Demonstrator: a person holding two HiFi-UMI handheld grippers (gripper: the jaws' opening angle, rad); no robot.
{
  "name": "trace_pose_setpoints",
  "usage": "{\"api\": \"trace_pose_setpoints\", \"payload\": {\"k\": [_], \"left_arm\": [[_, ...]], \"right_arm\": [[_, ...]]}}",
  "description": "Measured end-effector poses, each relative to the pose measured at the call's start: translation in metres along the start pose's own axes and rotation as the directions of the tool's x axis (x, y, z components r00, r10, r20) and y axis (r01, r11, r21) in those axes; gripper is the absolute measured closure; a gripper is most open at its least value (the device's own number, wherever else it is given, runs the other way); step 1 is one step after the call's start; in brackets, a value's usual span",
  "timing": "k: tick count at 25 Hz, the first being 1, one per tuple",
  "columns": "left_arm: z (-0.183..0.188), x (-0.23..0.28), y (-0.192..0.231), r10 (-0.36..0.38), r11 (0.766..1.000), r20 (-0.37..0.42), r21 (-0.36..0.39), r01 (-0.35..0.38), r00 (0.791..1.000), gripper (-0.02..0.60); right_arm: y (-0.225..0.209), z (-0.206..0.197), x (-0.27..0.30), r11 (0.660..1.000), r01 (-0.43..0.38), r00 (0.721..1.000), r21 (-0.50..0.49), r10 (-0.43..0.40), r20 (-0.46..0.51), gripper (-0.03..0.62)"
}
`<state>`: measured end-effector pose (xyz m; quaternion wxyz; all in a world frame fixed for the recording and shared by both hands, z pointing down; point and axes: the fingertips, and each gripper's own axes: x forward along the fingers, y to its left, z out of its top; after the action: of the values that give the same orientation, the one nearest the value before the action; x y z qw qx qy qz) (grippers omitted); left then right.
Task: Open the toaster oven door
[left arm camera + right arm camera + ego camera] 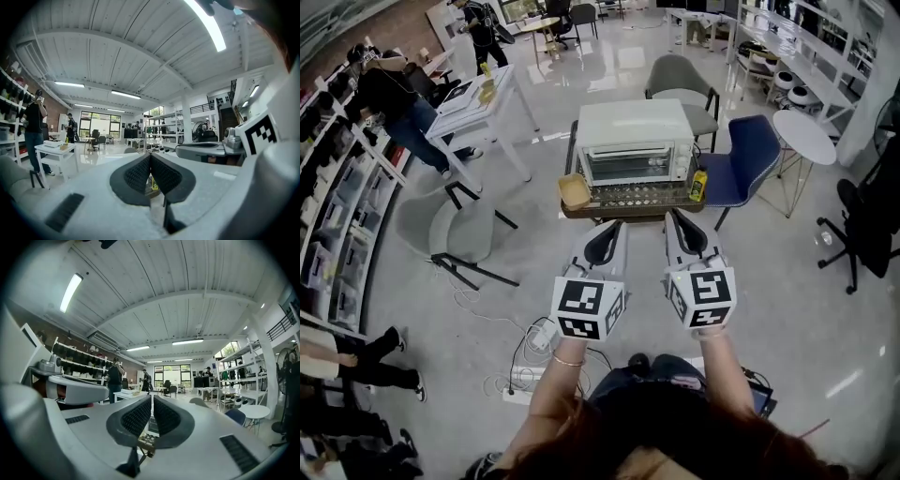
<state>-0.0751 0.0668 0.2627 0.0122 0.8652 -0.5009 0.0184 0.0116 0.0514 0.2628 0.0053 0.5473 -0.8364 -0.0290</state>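
The white toaster oven [635, 142] stands on a small dark table [623, 213] ahead of me, its glass door [637, 167] closed and facing me. My left gripper [607, 230] and right gripper [682, 225] are held side by side, pointing level at the oven, with their tips just short of the table's near edge. In the left gripper view the left gripper [150, 157] has its ribbed pads pressed together with nothing between them. The right gripper [152, 399] in its own view is shut too, and empty. Neither touches the oven.
A wire rack [639, 194] lies before the oven, a small wooden tray [574, 191] at its left, a yellow bottle [699, 185] at its right. A blue chair [750, 159] and round white table [803, 136] stand right; a grey chair [450, 225] left; cables [520, 361] on the floor.
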Motion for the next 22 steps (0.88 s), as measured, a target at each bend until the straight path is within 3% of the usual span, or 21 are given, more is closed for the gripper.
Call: {"api": "trace_pose_setpoints", "payload": {"k": [11, 22], "left_arm": [[-0.005, 0.04, 0.041, -0.009, 1.0, 0.004, -0.016, 0.01, 1.0, 0.566], [-0.023, 0.1, 0.074, 0.034, 0.999, -0.024, -0.03, -0.035, 0.999, 0.566]], "right_arm": [[-0.008, -0.014, 0.058, 0.999, 0.011, 1.0, 0.03, -0.01, -0.026, 0.592], [-0.037, -0.047, 0.121, 0.997, -0.004, 0.997, 0.078, 0.01, -0.072, 0.583]]}}
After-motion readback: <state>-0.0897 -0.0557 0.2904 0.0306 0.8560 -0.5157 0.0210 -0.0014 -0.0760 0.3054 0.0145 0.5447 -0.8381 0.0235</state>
